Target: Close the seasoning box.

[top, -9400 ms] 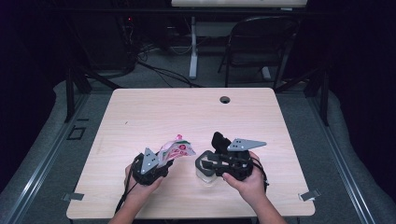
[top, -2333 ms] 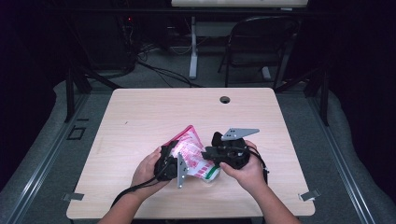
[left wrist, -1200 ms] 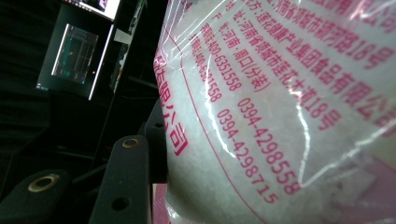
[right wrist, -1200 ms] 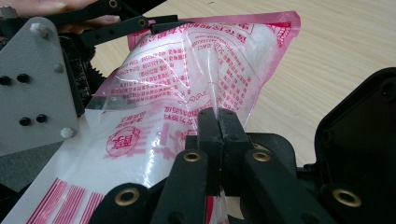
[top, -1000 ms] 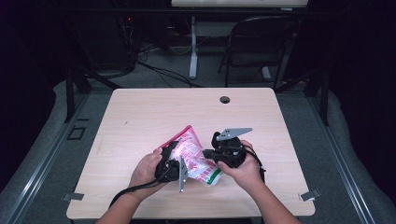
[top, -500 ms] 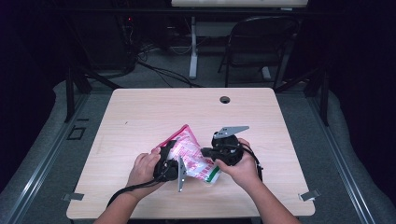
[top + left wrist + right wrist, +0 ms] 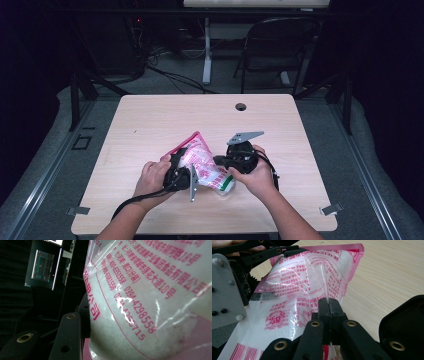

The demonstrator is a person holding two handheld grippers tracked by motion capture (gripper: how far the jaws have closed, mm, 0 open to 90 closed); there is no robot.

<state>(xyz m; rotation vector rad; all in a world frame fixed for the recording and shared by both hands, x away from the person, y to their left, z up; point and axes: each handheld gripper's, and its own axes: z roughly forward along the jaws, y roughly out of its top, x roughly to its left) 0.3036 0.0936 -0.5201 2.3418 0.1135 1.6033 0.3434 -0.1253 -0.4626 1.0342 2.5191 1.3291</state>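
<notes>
A clear plastic bag with pink print, full of white granules, is held just above the wooden table between both grippers. My left gripper is shut on the bag's left side. In the left gripper view the bag bulges against one black finger, and the other finger is hidden behind it. My right gripper is shut, its two pads pinching a fold of the bag's film. In the high view the right gripper meets the bag from the right.
A round cable hole sits near the table's far edge. Behind the table stand a folding chair and a desk leg with cables on the floor. Bare tabletop lies to the left, right and beyond the hands.
Since the oldest frames the bag has come up off the table between both grippers. Over the last second the right gripper drifted slightly left toward the bag; the left stayed put.
</notes>
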